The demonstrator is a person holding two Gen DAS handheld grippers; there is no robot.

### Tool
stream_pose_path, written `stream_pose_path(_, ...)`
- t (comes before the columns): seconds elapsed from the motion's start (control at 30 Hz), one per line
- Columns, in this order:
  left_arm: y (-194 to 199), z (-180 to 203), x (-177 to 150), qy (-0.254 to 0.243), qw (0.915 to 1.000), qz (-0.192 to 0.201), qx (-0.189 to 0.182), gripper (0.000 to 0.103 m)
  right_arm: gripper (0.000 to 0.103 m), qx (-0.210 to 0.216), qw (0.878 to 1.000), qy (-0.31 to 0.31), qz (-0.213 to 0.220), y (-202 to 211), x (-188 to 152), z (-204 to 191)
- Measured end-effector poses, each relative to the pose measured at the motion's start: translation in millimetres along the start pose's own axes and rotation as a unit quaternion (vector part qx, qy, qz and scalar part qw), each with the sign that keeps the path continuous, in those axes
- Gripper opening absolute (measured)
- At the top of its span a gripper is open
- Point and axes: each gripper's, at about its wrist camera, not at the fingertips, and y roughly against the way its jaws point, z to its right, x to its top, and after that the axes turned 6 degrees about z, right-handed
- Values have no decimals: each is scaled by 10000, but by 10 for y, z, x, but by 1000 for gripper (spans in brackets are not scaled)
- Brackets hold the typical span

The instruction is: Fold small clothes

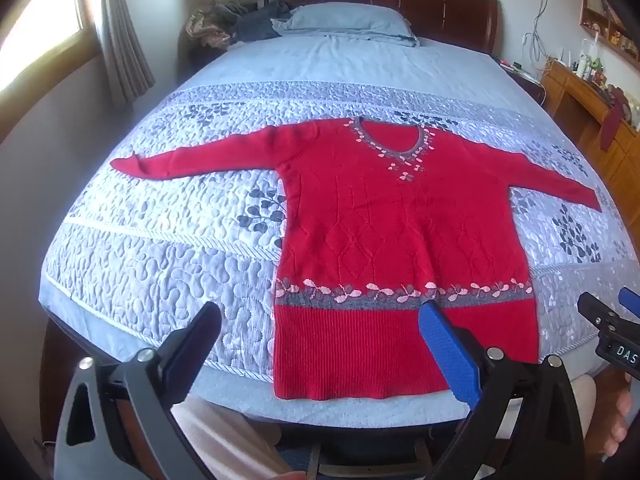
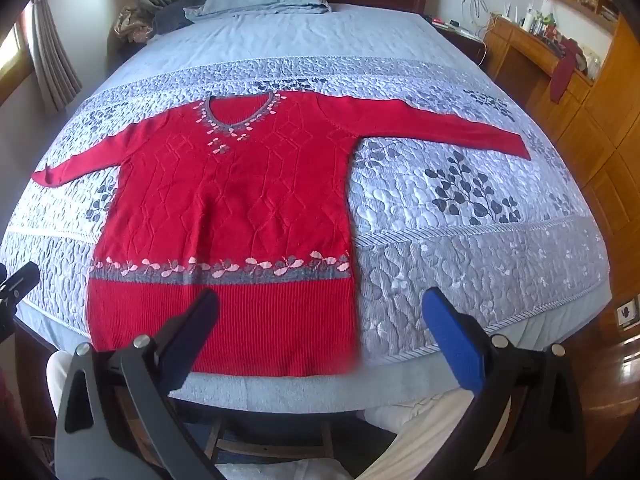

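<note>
A red knitted sweater (image 1: 384, 216) lies flat and face up on the bed, both sleeves spread out sideways, hem toward me. It has a grey and pink flower band near the hem and around the V-neck. It also shows in the right wrist view (image 2: 232, 200). My left gripper (image 1: 320, 320) is open and empty, held above the bed's near edge over the hem's left part. My right gripper (image 2: 320, 312) is open and empty, above the hem's right corner. The right gripper's tip (image 1: 608, 316) shows at the right edge of the left wrist view.
The bed has a quilted pale blue spread (image 1: 168, 264) with grey leaf prints. A blue pillow (image 1: 344, 20) and a pile of clothes (image 1: 224, 24) lie by the dark headboard. A wooden desk and cabinets (image 2: 580, 92) stand to the right, a curtained window (image 1: 48, 28) to the left.
</note>
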Motion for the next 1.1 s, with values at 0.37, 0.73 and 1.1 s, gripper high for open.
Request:
stream_pose_path(0.37,49,7,39,-120,9997,197,-5,99,100,129,9993,136,308,49,142,-19)
stream_pose_path(0.73,11,21,125,-83,9997,243,28,99,100,85,9996,7,276,-34,140,-22)
stream_pose_path(1.1,-47,8,95,-125,9997,182,55,99,100,117,9997,-9,192,-82,129,-10)
